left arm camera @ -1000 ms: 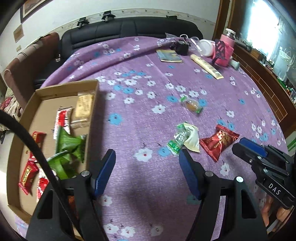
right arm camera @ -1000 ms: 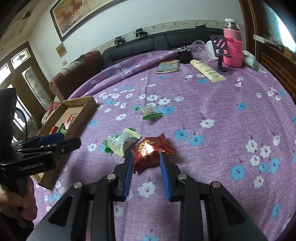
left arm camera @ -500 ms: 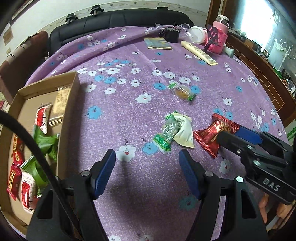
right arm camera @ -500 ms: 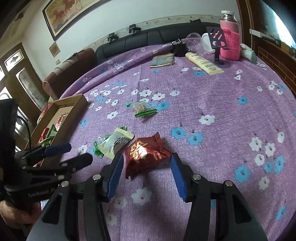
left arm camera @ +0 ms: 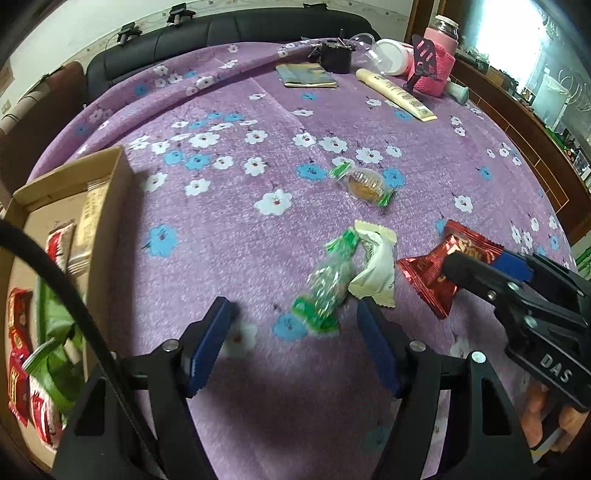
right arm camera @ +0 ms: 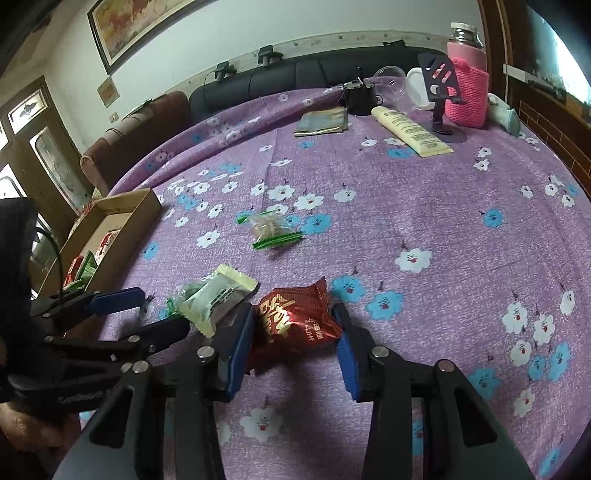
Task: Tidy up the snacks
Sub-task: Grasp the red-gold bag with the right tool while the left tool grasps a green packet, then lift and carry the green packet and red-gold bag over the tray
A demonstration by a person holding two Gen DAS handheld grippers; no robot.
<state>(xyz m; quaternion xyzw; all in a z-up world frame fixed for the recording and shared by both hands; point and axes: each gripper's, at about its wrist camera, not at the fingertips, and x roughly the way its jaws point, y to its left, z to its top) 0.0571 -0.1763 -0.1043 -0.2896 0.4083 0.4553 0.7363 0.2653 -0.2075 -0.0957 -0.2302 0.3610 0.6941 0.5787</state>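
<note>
On the purple flowered cloth lies a red snack packet (right arm camera: 295, 321), right between the blue pads of my right gripper (right arm camera: 293, 317). Its jaws are closing around the packet, the pads at its two sides, and the packet still rests flat. My left gripper (left arm camera: 293, 321) stands open just short of a clear green-ended snack (left arm camera: 328, 284), which overlaps a cream packet (left arm camera: 375, 266). A clear-wrapped cake (left arm camera: 365, 182) lies farther out. The cardboard box (left arm camera: 118, 192) at the left holds several red and green snacks. From the left wrist view, the right gripper (left arm camera: 472, 258) straddles the red packet (left arm camera: 424, 273).
At the far side stand a cream tube (left arm camera: 397, 96), a booklet (left arm camera: 310, 75), a pink-sleeved bottle (left arm camera: 437, 70) and a phone stand (right arm camera: 441, 92). A black sofa (left arm camera: 258, 29) runs behind the table. The table's edge curves down the right.
My left gripper sank and slid toward the green-ended snack. My right gripper widened, advanced so the red packet sits between its pads, then narrowed again.
</note>
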